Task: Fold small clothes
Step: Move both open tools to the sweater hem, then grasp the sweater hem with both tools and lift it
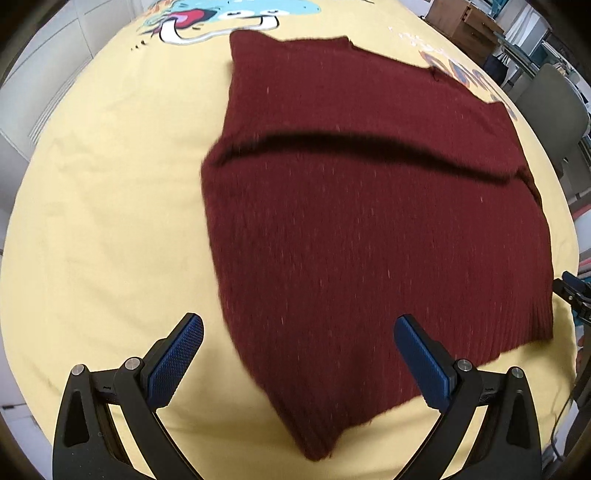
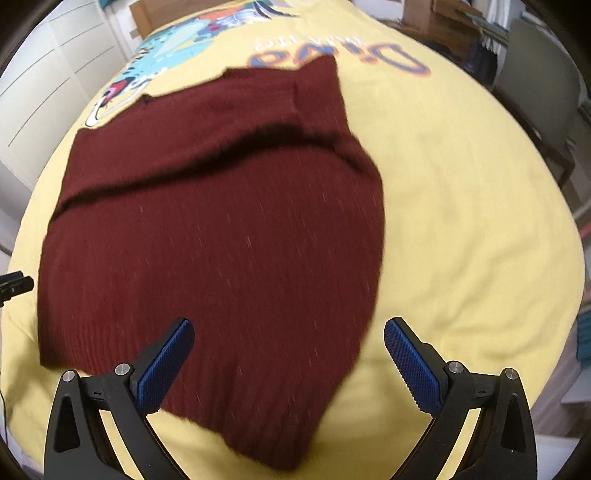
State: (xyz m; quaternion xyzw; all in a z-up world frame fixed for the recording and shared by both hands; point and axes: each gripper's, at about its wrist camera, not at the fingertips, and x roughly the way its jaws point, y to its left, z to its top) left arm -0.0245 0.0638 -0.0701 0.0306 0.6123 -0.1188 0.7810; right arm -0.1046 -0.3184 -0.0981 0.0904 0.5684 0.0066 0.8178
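Note:
A dark red knitted sweater (image 1: 369, 221) lies flat on the yellow cloth (image 1: 110, 221), with a folded layer making a dark crease across its middle. It also shows in the right wrist view (image 2: 221, 240). My left gripper (image 1: 299, 354) is open and empty, hovering over the sweater's near left corner. My right gripper (image 2: 288, 354) is open and empty, hovering over the near right corner. The right gripper's tip shows at the right edge of the left wrist view (image 1: 572, 291).
The yellow cloth (image 2: 461, 221) has cartoon prints and lettering (image 2: 332, 55) at its far end. A grey chair (image 1: 554, 110) and a wooden cabinet (image 1: 461, 26) stand beyond the far right. White cupboard doors (image 2: 48, 81) are on the left.

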